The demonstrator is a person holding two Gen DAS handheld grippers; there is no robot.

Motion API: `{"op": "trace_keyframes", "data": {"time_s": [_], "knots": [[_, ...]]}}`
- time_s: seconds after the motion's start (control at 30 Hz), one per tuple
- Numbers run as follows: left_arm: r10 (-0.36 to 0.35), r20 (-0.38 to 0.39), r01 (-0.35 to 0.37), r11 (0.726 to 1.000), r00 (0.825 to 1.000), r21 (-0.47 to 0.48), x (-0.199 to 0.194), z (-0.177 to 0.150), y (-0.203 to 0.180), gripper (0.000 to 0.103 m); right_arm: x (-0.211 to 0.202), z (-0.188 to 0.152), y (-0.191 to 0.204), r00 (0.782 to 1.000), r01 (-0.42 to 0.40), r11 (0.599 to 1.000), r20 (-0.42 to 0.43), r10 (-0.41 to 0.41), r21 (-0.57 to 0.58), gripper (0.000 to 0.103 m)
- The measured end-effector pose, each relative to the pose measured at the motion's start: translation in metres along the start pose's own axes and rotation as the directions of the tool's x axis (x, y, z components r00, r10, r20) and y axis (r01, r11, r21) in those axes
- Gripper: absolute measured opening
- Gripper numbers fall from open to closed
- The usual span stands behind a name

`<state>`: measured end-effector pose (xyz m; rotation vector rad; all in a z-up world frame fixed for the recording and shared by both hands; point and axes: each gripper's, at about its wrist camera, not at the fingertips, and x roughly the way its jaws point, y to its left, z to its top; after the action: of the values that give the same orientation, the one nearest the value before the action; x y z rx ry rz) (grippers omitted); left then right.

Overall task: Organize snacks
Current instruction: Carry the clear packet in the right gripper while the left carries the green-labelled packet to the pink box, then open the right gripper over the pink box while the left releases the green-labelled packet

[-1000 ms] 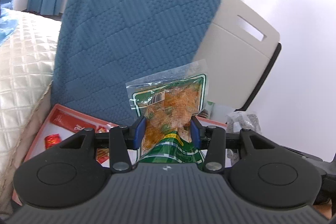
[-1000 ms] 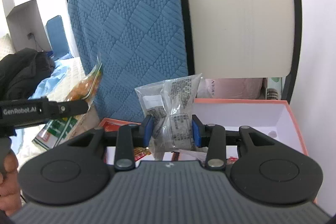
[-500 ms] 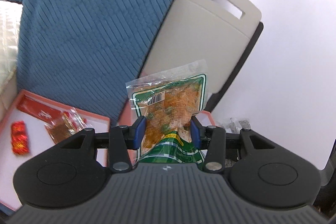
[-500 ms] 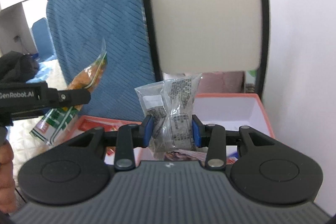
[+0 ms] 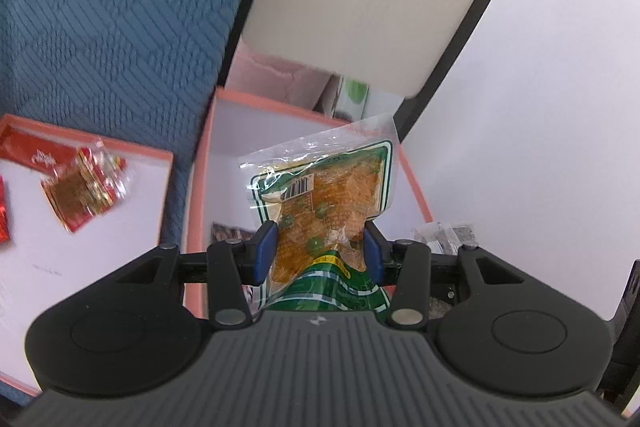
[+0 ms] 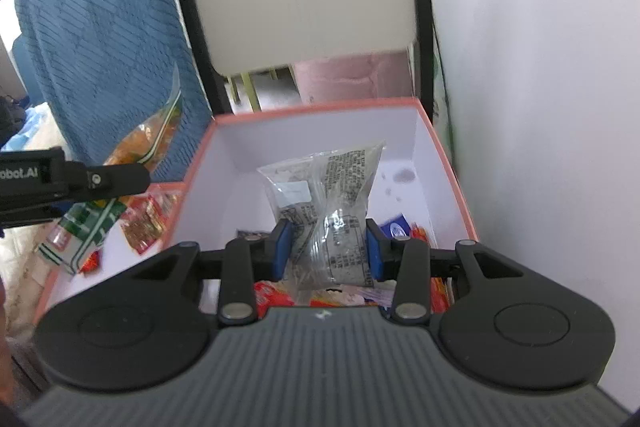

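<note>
Left gripper [image 5: 318,247] jaws clamped on orange-green snack bag [image 5: 326,195], above pink box [image 5: 198,163]. Right gripper [image 6: 326,247] jaws clamped on clear snack packet [image 6: 332,203], over same box [image 6: 444,155].

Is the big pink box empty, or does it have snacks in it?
Not empty. The pink box has red, orange and blue snack packets on its bottom, seen in the right wrist view. Its far end looks bare.

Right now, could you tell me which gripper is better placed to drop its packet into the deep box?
Right. The right gripper holds its clear packet over the deep box; the left gripper is beside it.
</note>
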<state>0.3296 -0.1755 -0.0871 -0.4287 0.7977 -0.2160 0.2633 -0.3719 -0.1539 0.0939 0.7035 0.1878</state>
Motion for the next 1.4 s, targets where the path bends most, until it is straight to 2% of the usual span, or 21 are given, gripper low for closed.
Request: {"op": "trace_keyframes", "data": {"time_s": [0.67, 0.73, 0.77, 0.8, 0.83, 0.9, 1.0, 1.07, 1.4], "knots": [[0.047, -0.125, -0.043, 0.999, 0.991, 0.033, 0.049, -0.019, 0.000, 0.052, 0.048, -0.025, -0.024, 0.996, -0.003, 0.998, -0.090, 0.009, 0.060, 0.042], [0.055, -0.129, -0.050, 0.998, 0.990, 0.042, 0.052, -0.021, 0.000, 0.056, 0.049, -0.026, -0.027, 0.996, -0.002, 0.998, -0.094, 0.009, 0.071, 0.043], [0.059, -0.125, -0.054, 0.998, 0.990, 0.041, 0.052, -0.021, 0.000, 0.061, 0.050, -0.027, -0.028, 0.995, 0.001, 0.997, -0.096, 0.006, 0.074, 0.043], [0.067, -0.117, -0.062, 0.997, 0.991, 0.044, 0.052, -0.021, 0.000, 0.071, 0.050, -0.027, -0.028, 0.995, 0.006, 0.997, -0.096, 0.001, 0.074, 0.043], [0.080, -0.105, -0.074, 0.996, 0.991, 0.059, 0.051, -0.021, -0.001, 0.078, 0.050, -0.027, -0.028, 0.995, 0.009, 0.997, -0.097, -0.002, 0.072, 0.043], [0.114, -0.090, -0.106, 0.991, 0.989, 0.086, 0.049, -0.020, -0.005, 0.083, 0.052, -0.027, -0.029, 0.994, 0.010, 0.997, -0.106, -0.002, 0.077, 0.043], [0.107, -0.084, -0.100, 0.991, 0.991, 0.084, 0.046, -0.018, -0.004, 0.084, 0.050, -0.025, -0.031, 0.994, 0.026, 0.996, -0.108, -0.016, 0.087, 0.050], [0.102, -0.074, -0.096, 0.992, 0.992, 0.083, 0.039, -0.017, -0.004, 0.083, 0.046, -0.022, -0.030, 0.996, 0.029, 0.996, -0.092, -0.022, 0.083, 0.070], [0.095, 0.048, -0.099, 0.991, 0.994, 0.094, -0.018, -0.012, -0.008, 0.083, 0.004, -0.006, -0.010, 0.999, 0.006, 0.998, 0.036, -0.009, 0.060, 0.071]]}}
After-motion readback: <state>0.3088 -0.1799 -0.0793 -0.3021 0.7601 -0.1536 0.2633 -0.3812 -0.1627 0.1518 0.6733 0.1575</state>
